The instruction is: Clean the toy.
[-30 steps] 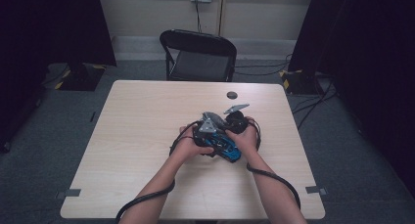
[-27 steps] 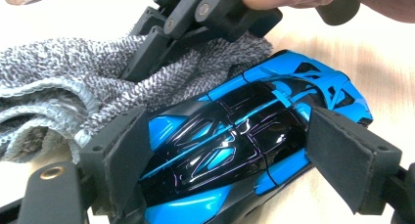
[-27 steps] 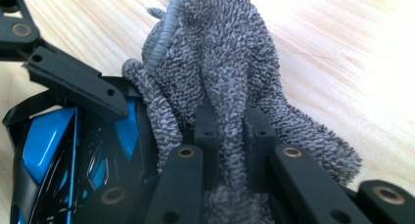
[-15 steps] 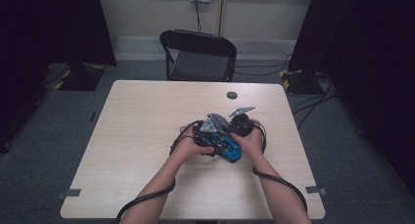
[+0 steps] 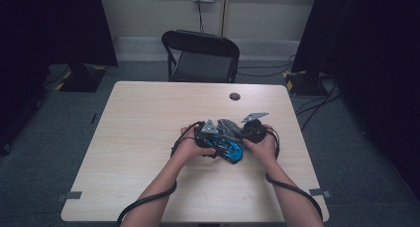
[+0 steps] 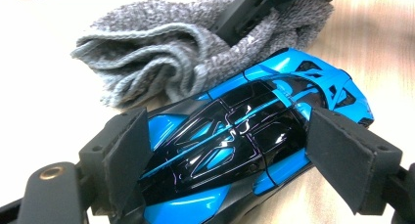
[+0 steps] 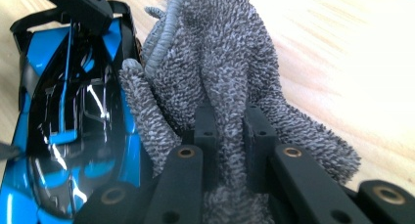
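Toy car [image 6: 244, 136], lower centre, sits clamped in the left gripper [image 6: 230, 155]; right gripper [image 7: 230, 136], pinching the grey cloth [image 7: 220, 62], should wipe lightly along its roof.

Both forearms reached in from the near edge, hands close together. The left gripper [image 5: 214, 138] sat with its jaws spread wide, pads pressing either side of a blue toy car [image 6: 244, 136]. The right gripper [image 5: 250, 130] was clamped tight on a grey cloth [image 7: 230, 97].
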`<move>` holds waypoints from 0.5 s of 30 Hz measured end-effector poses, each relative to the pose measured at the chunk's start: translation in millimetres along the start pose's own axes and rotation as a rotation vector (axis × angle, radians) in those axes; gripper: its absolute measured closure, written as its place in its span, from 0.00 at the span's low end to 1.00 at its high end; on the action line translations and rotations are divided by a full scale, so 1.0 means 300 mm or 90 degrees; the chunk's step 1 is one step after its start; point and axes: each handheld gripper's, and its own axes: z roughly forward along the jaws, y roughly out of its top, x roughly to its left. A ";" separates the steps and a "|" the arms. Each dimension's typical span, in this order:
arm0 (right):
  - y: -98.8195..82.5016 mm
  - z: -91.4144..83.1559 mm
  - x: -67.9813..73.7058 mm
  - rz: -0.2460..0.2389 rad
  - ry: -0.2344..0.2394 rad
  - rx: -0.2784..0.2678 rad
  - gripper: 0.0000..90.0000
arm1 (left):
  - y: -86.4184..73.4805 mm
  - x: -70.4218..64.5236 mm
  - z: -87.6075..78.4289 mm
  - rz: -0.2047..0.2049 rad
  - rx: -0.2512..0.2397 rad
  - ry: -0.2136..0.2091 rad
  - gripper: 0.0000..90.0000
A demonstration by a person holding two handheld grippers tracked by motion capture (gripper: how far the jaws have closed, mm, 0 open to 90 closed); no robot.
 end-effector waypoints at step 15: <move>-0.061 -0.058 -0.015 0.006 0.004 -0.005 0.89 | 0.005 -0.004 0.001 0.000 0.007 0.003 0.18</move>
